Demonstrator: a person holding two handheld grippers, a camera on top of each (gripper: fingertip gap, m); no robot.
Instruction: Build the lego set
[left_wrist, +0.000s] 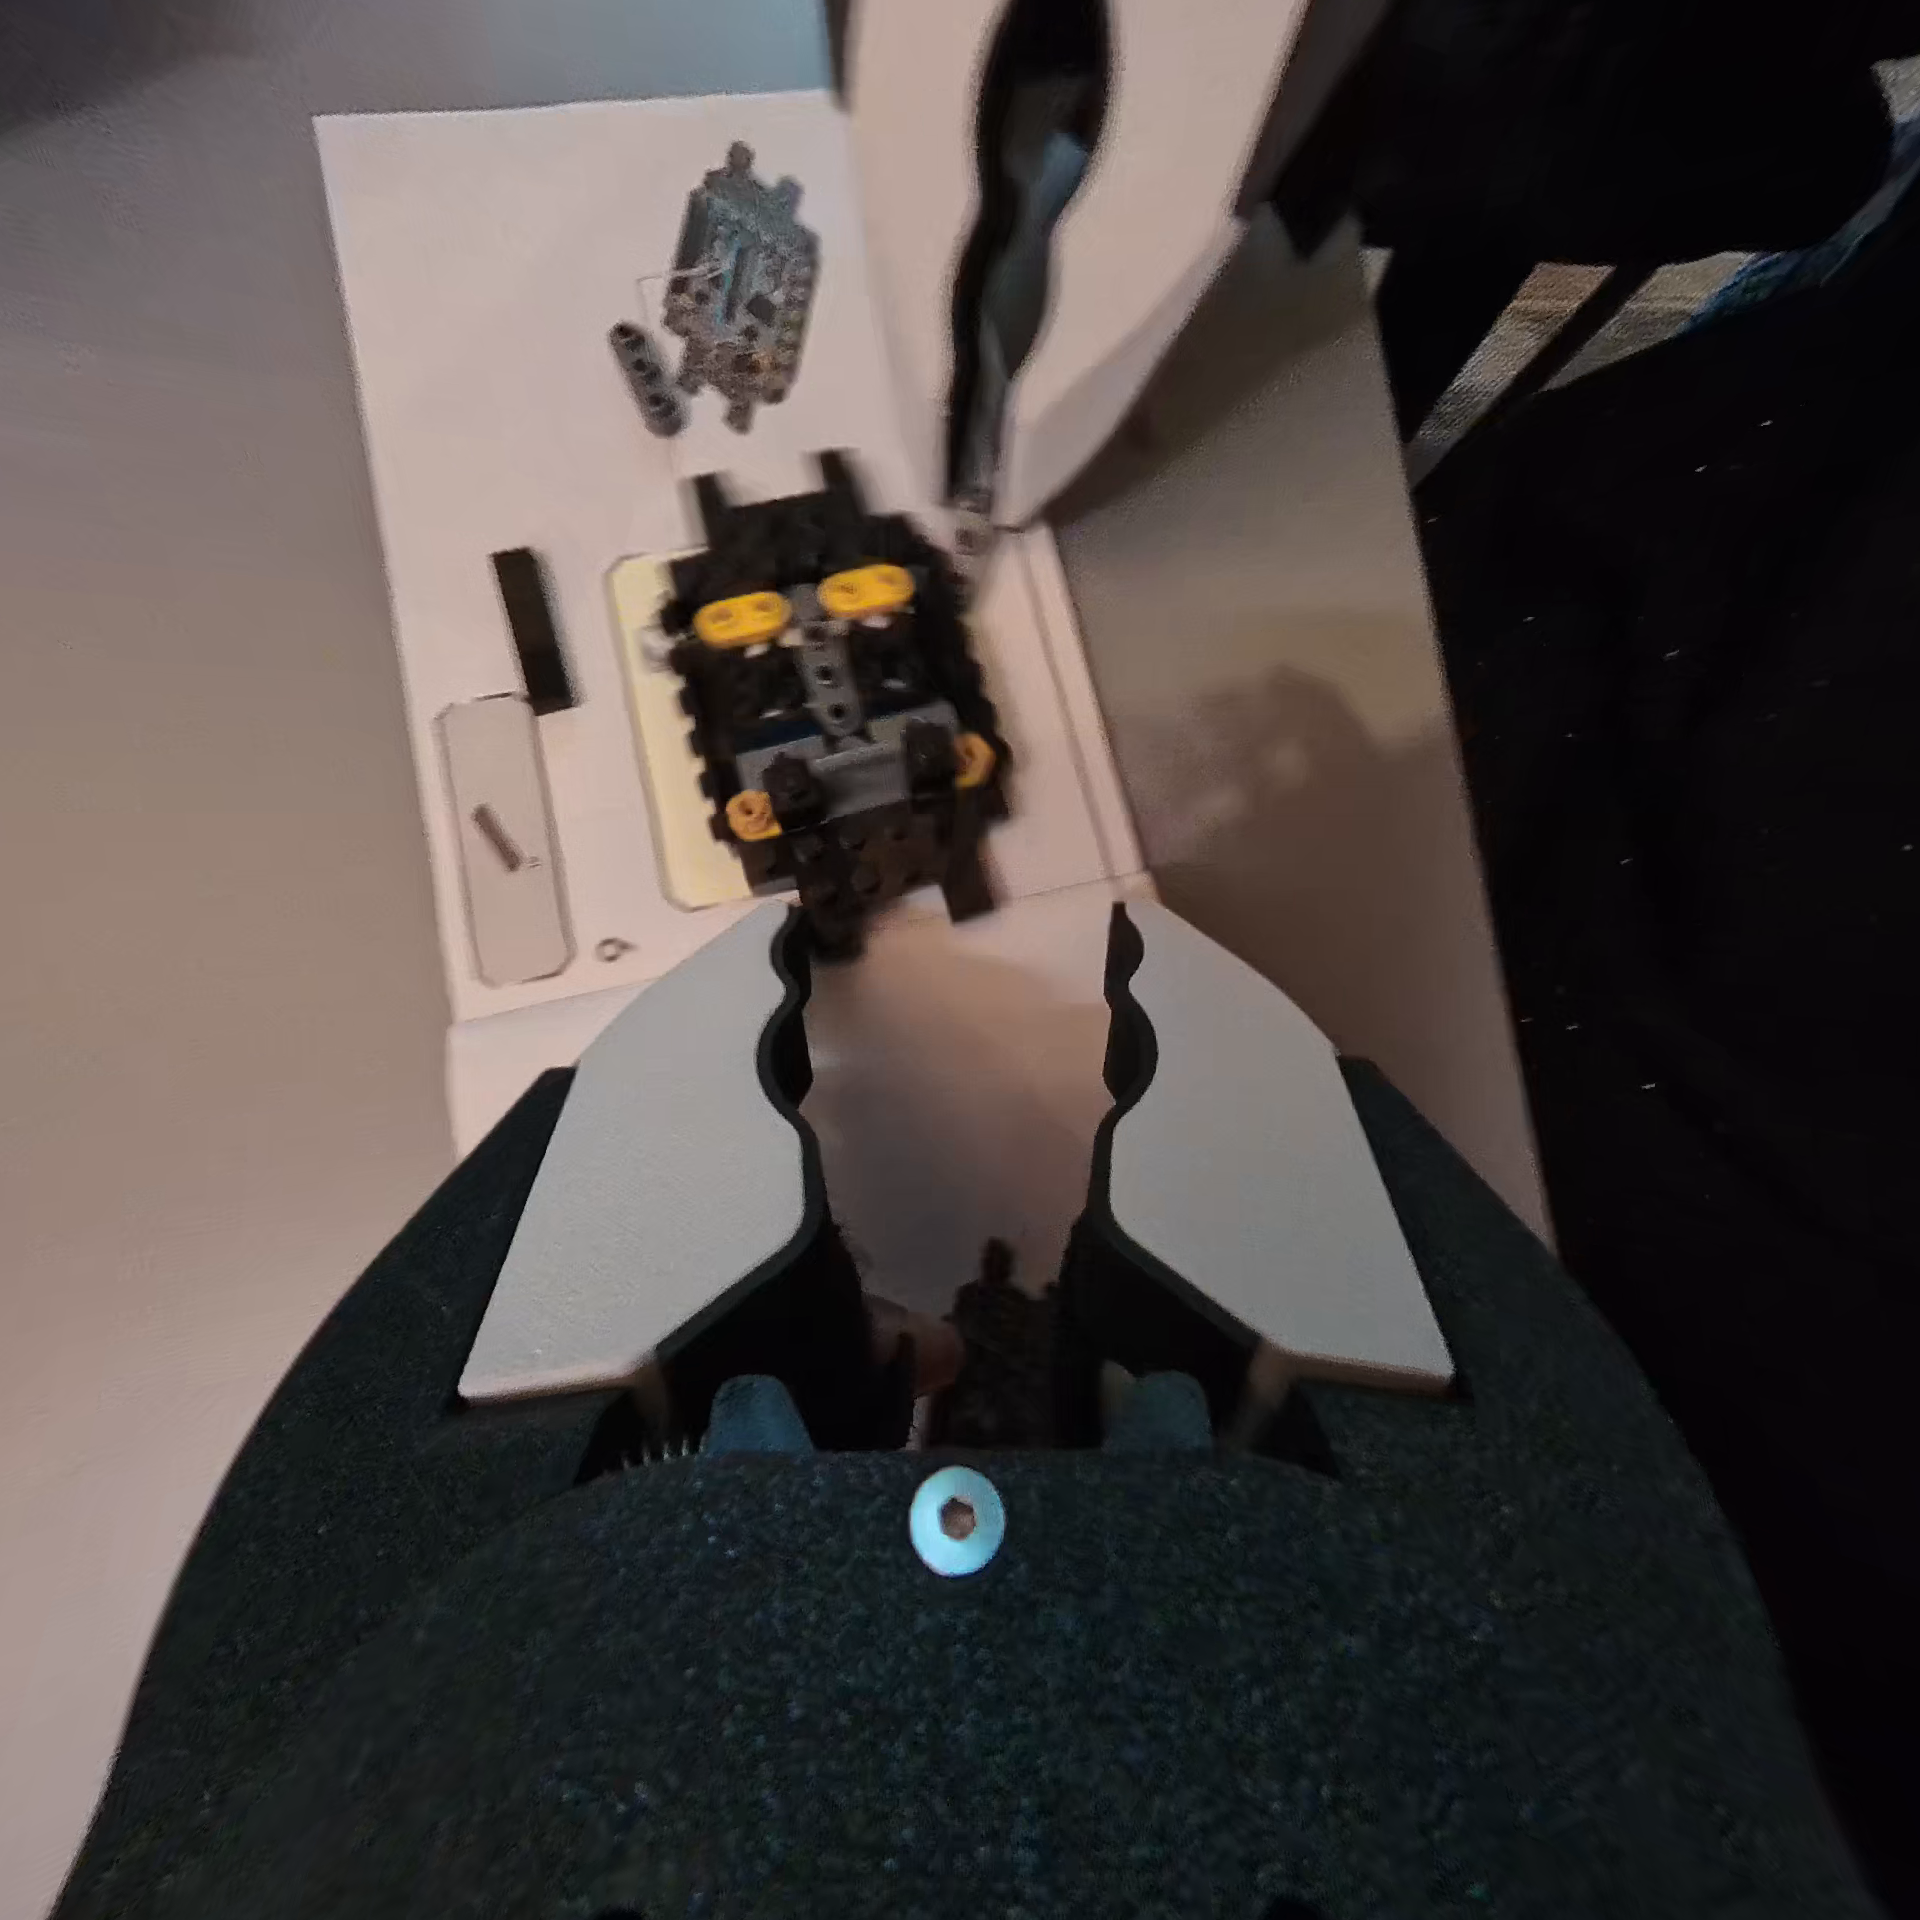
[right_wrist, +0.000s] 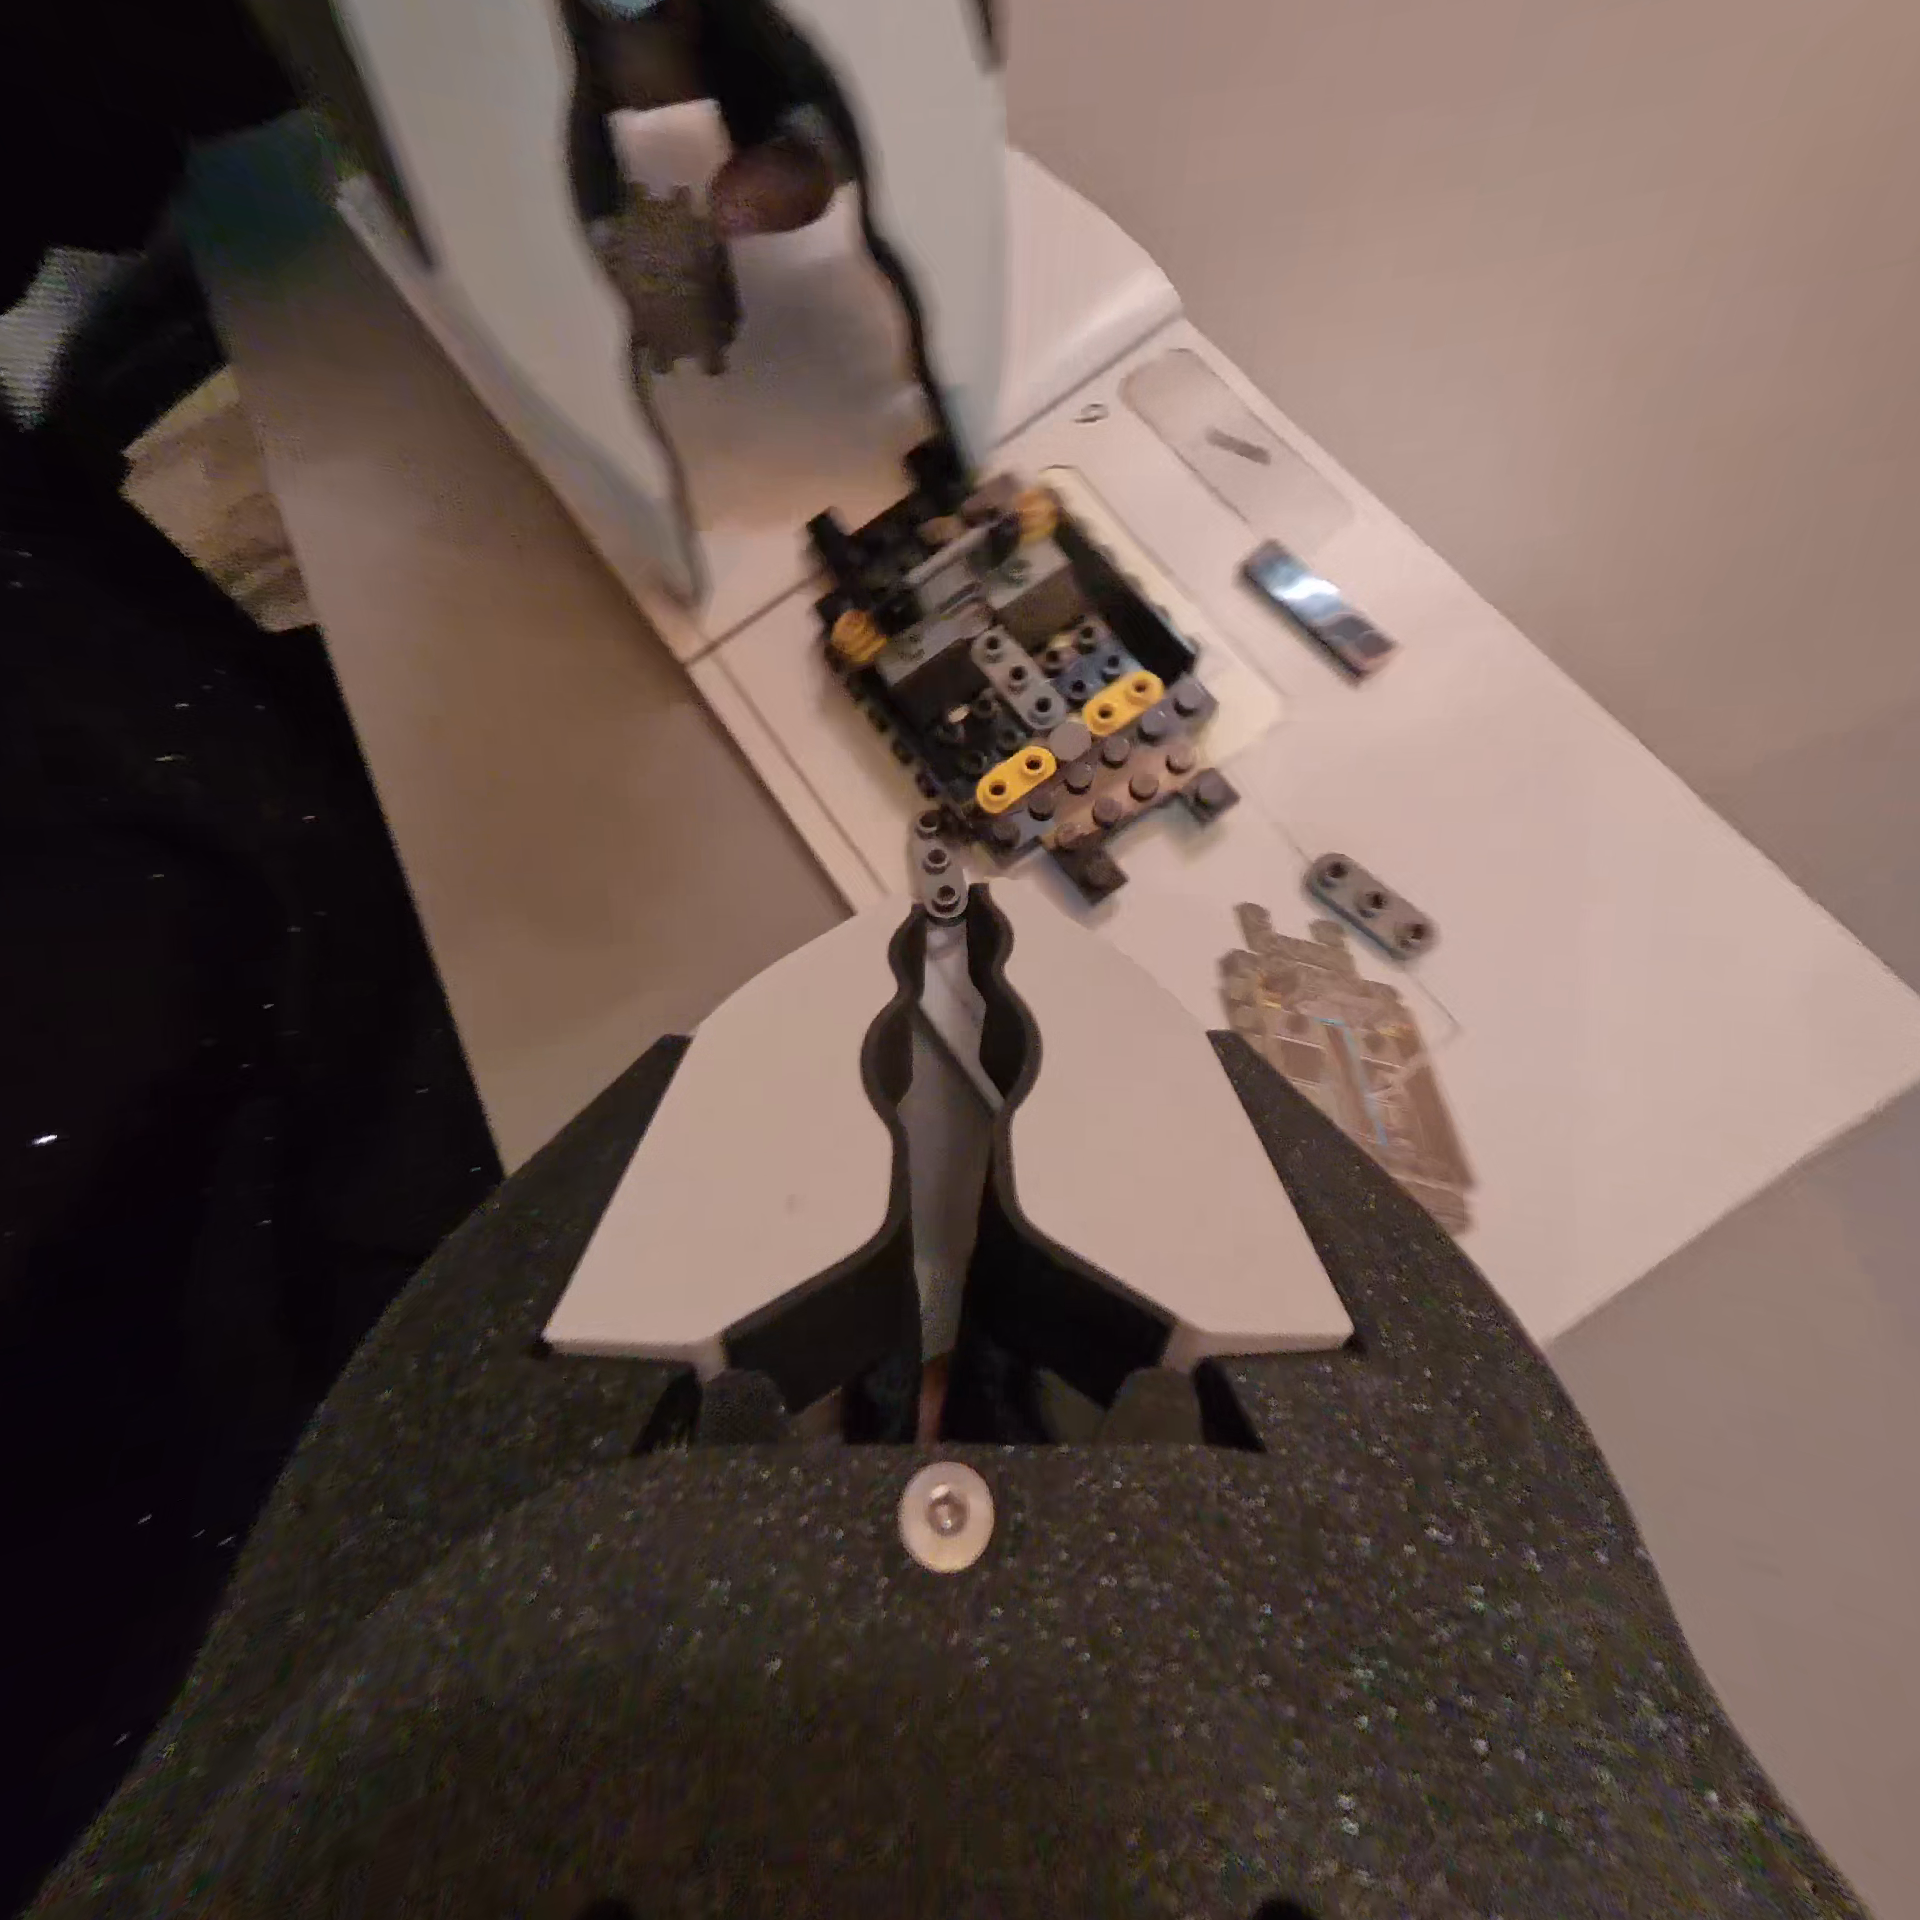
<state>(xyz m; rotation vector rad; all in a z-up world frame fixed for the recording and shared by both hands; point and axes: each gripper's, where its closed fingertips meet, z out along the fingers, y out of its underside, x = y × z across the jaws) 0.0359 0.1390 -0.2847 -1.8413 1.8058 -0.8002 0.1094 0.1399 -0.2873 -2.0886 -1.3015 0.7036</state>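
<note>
Since the build (right_wrist: 1013, 665) sits right on top of the open booklet (right_wrist: 1475, 790), on the printed step box, my guess is it's parked there so each new piece can be checked against the drawing. It's a black chassis with yellow two-hole bits and grey plates down the middle, lying flat on the pale bench (right_wrist: 1558, 260).

Right claw (right_wrist: 948, 914) is pinched down on a small grey plate (right_wrist: 938, 871), holding it by one end so most of the studded length sticks out past the tips. That makes sense to me: the free end is what has to land on the model, and it hangs just beside the near corner of the build, not clearly touching yet.

Left claw (left_wrist: 951, 925) is spread wide with nothing in it, hovering at the opposite end of the chassis. From the right wrist view one of its fingers (right_wrist: 940, 260) looks to be down right at the far end of the model, so I'd say it's there to brace the thing while the plate gets pressed on. Can't tell if it's actually touching, too blurry.

Spares are parked clear of the work: a grey three-hole plate (right_wrist: 1371, 902) and a black tile (right_wrist: 1317, 611) lying on the page.
</note>
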